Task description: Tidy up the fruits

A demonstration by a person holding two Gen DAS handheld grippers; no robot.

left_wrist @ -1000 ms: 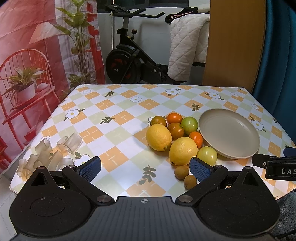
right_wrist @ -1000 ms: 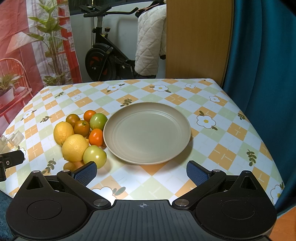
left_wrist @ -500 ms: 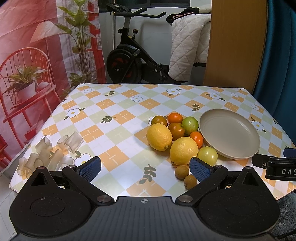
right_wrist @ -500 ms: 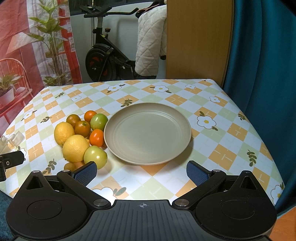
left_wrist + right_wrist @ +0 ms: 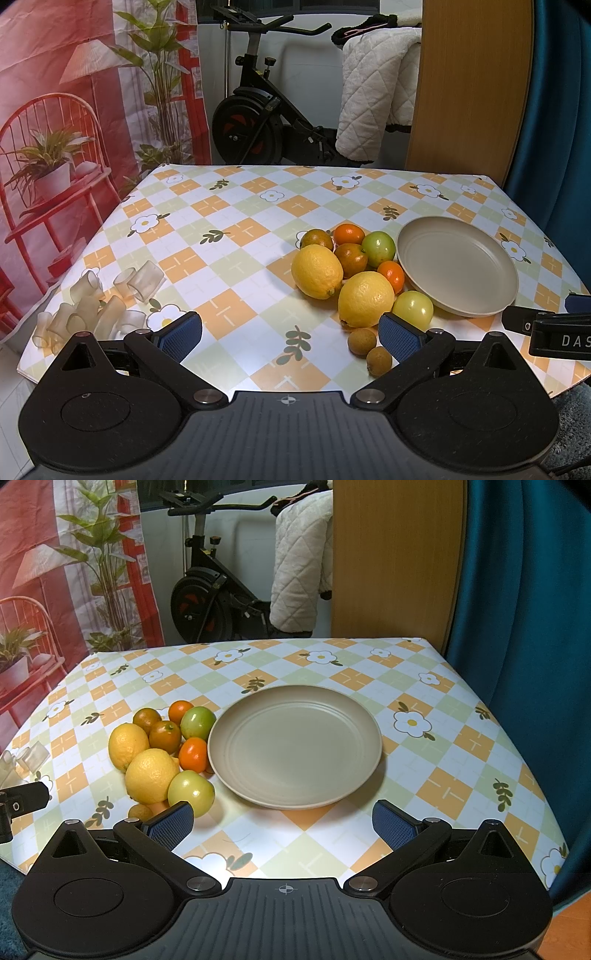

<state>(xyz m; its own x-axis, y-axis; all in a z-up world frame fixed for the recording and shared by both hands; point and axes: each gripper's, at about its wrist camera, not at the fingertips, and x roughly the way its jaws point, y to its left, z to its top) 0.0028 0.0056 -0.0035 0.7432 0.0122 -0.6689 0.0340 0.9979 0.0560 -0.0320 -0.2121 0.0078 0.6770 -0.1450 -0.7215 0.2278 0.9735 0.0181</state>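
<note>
Both tongs are spread and hold nothing: the left tongs (image 5: 290,334) sit low in their frame, the right tongs (image 5: 282,823) low before the plate (image 5: 369,738). The fruit (image 5: 151,775) clusters left of centre, touching the plate's rim. Probably best to start with the green one (image 5: 191,793) nearest the right tongs, gripping it gently across its middle so its neighbours don't roll.
</note>
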